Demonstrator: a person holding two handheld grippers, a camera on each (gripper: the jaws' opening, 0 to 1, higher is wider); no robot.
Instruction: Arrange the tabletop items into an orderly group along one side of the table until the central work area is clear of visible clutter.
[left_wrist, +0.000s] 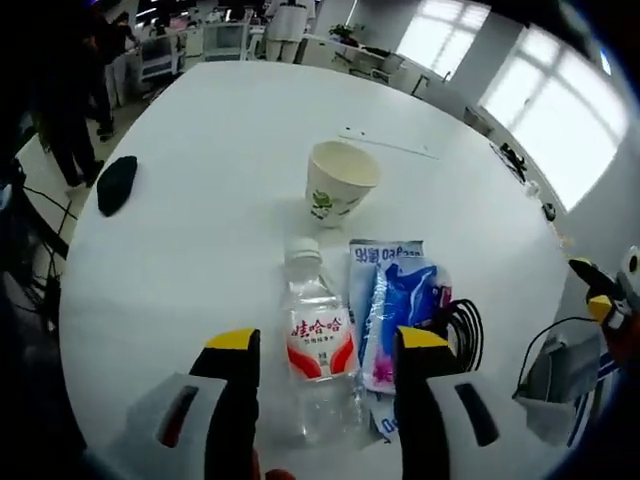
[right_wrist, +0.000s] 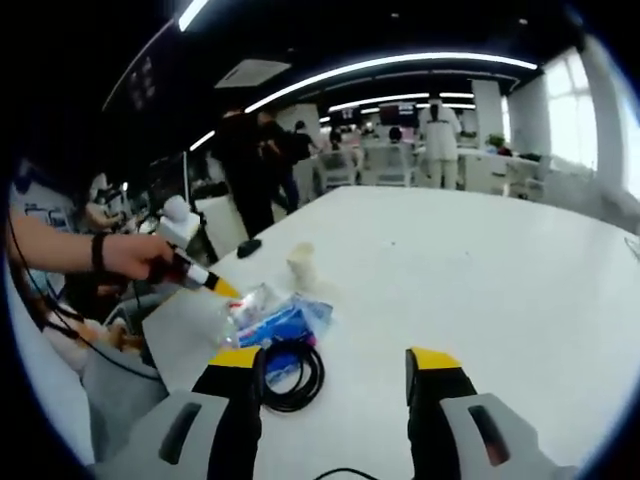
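A clear water bottle with a red-and-white label lies on the white table, its cap pointing away. My left gripper hangs open just above it, one jaw on each side. A blue wipes packet lies right beside the bottle, with a black cable coil next to the packet. Beyond them a paper cup stands upright. My right gripper is open and holds nothing; the cable coil lies by its left jaw. Past the coil are the packet, the bottle and the cup.
A small black object lies near the table's left edge. A hand holds the left gripper over the bottle. A grey bag and cables sit off the table's near right. Several people and desks stand beyond the far side.
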